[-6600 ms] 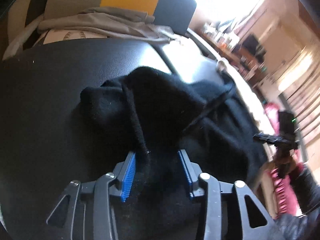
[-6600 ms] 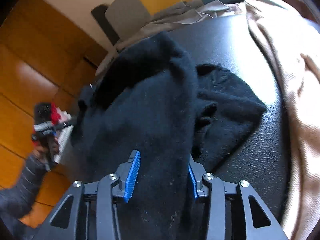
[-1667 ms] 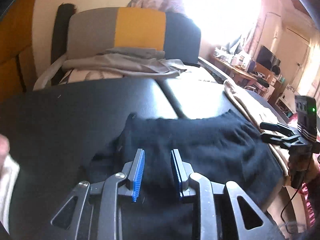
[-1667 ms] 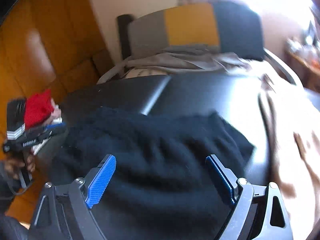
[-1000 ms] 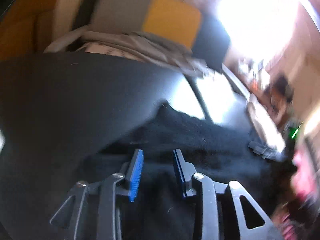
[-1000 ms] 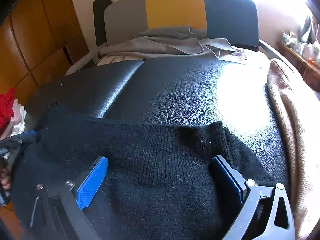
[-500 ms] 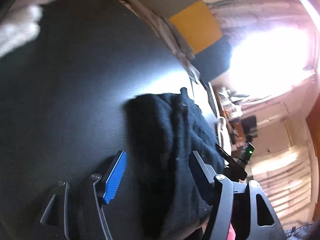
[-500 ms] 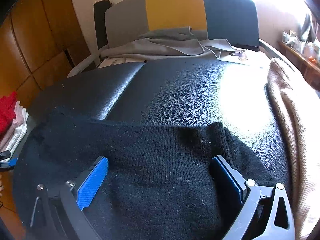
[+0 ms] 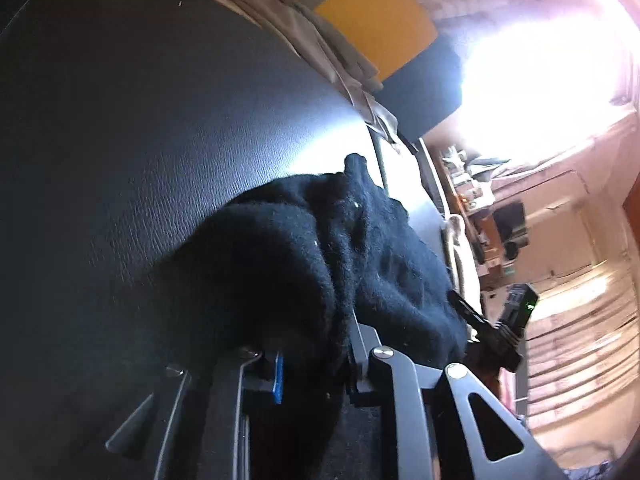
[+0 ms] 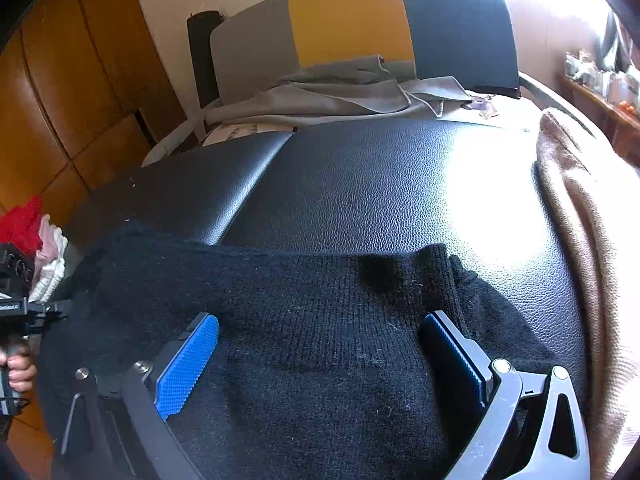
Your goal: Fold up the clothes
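Note:
A black knit sweater (image 10: 320, 304) lies spread across the near part of a black leather surface (image 10: 360, 184). My right gripper (image 10: 320, 360) stands wide open just over its middle, blue pads (image 10: 188, 364) apart and pinching nothing. My left gripper (image 9: 316, 364) is at the sweater's left end (image 9: 280, 264). Its jaws are closing, with a bunched fold of the black knit filling the gap between them. The fabric hides most of its pads. The left gripper (image 10: 24, 308) also shows at the left edge of the right wrist view, and the right gripper (image 9: 492, 328) at the right of the left wrist view.
A beige knit garment (image 10: 580, 240) drapes over the surface's right side. Grey clothes (image 10: 340, 96) lie at the back under a grey, yellow and dark chair back (image 10: 348, 28). Red and white folded clothes (image 10: 28, 232) sit at the left, by wooden panels (image 10: 60, 80).
My left gripper has dropped and rolled onto the sweater's left end. Its jaws went from wide apart to closed around a fold. The right gripper has not moved.

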Tool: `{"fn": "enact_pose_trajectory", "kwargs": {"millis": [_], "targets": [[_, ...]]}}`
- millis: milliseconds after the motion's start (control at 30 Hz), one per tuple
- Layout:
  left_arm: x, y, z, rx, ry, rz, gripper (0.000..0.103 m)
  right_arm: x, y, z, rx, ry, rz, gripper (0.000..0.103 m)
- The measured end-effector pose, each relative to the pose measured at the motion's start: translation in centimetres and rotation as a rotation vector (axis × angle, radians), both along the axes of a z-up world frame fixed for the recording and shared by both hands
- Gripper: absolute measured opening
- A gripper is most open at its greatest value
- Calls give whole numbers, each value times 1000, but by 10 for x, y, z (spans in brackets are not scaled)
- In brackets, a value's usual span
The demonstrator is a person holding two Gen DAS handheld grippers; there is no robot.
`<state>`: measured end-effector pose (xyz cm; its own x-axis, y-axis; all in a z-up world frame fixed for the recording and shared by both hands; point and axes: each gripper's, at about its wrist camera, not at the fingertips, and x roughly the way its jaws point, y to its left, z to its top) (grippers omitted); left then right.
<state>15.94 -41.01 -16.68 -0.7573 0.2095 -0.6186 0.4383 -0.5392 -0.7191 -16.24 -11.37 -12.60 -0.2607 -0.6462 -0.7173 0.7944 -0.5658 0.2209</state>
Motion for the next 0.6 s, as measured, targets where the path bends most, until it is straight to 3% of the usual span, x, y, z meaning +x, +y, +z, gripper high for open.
{"fn": "enact_pose_trajectory", "kwargs": {"millis": [200,333,433,600], "targets": [[1,-23,10,-27,-38,31,16,0,4,9,-24,-52,48,103],[4,-37,27,-77,-65,18,15,24,20,39,-28,-53,272,103],[6,-43,41,-114,-87,-7,15,51,30,53,47,-29,443,103],[10,-42,68,-163,-89,-36,15,62,28,45,158,-31,582,103]]}}
